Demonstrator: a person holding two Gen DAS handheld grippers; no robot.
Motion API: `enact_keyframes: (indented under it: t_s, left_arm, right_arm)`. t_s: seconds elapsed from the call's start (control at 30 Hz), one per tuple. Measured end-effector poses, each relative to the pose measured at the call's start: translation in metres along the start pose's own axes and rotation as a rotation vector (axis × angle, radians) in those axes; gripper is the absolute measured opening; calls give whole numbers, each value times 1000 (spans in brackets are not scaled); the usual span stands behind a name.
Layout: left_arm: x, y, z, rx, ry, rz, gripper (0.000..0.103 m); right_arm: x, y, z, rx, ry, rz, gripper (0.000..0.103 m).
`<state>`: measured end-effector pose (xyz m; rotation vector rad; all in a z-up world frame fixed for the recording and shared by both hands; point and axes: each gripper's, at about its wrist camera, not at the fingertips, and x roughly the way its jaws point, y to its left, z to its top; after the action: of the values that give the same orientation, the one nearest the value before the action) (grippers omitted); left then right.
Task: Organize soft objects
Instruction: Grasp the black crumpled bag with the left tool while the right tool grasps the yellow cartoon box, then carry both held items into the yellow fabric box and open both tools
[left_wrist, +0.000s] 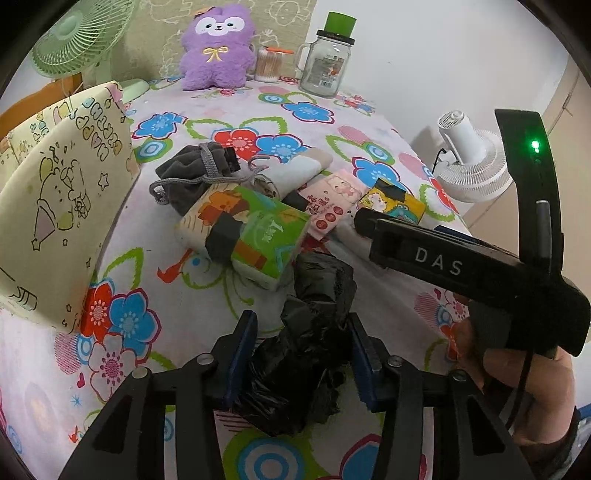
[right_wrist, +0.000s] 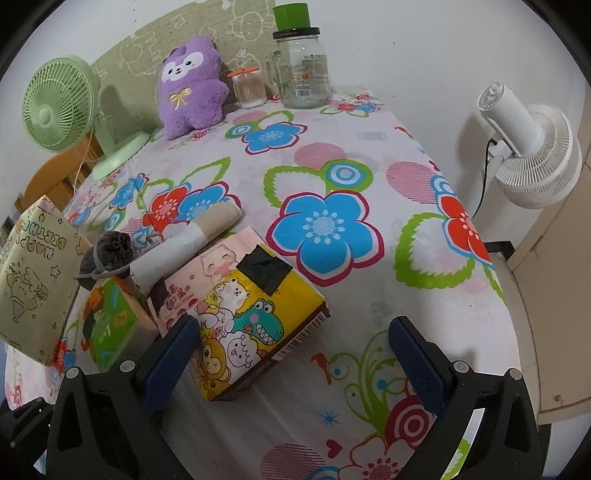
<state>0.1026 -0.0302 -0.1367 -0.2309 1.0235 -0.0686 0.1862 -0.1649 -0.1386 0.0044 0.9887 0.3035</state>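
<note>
My left gripper (left_wrist: 302, 326) has its fingers on both sides of a crumpled black plastic bag (left_wrist: 314, 332) on the floral tablecloth, pressing on it. Beyond it lie a green tissue pack (left_wrist: 243, 236), a grey drawstring pouch (left_wrist: 195, 173), a rolled beige cloth (left_wrist: 295, 170), a pink wipes pack (left_wrist: 332, 206) and a yellow cartoon tissue pack (right_wrist: 251, 317). My right gripper (right_wrist: 295, 336) is open; its left finger touches the yellow pack's left side, and the pack's near end lies between the fingers. A yellow gift bag (left_wrist: 62, 206) stands at the left.
A purple plush (left_wrist: 216, 48), a cotton-swab jar (left_wrist: 267, 64) and a glass jar with a green lid (left_wrist: 325, 62) stand at the table's far edge. A green fan (right_wrist: 59, 107) is at the far left; a white fan (right_wrist: 532, 147) stands off the right edge.
</note>
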Motion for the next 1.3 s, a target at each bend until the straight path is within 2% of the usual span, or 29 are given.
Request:
enact_keyframes:
  t_s: [0.1,0.23,0.43,0.53,0.67,0.7,0.8,0.9,0.93,1.03,1.3]
  left_arm:
    - [0,1,0,-4,0,1,49]
    - [0,2,-1,-8,0,2,49]
    - [-1,2,-1,-8,0,2,49]
    - [0,2,0,-10,1,3,49]
    - [0,3,0,-11,1,3,49]
    - [0,3,0,-11,1,2,49]
    - [-1,4,0,-13,2,3,49]
    - [-2,5,0,-18,1,1,49]
    - [-3,5,0,-18,-1,1,49]
    - [-7,4,0,-19,-9,-1,49]
    - [-23,6,3,-24,-45,1,49]
  right_arm:
    - [-1,-1,-1,6,-6,13,103]
    - [-3,3,0,-3,-11,46,91]
    - [-3,12,-2,-45,-2,85,91]
    - [-2,20,-4,-101,12,82,96]
    - [-1,21,-5,-107,8,88,96]
    - [-2,21,-5,-102,3,93,90]
    - [-7,16,-3,-73,-3,187,44]
    - [-8,21,-4,-105,-6,163,30]
    - [-8,23,-4,-109,-1,159,27]
    - [-10,25,-5,-111,-4,148,25]
    - [-22,24,-8,-100,-15,141,25]
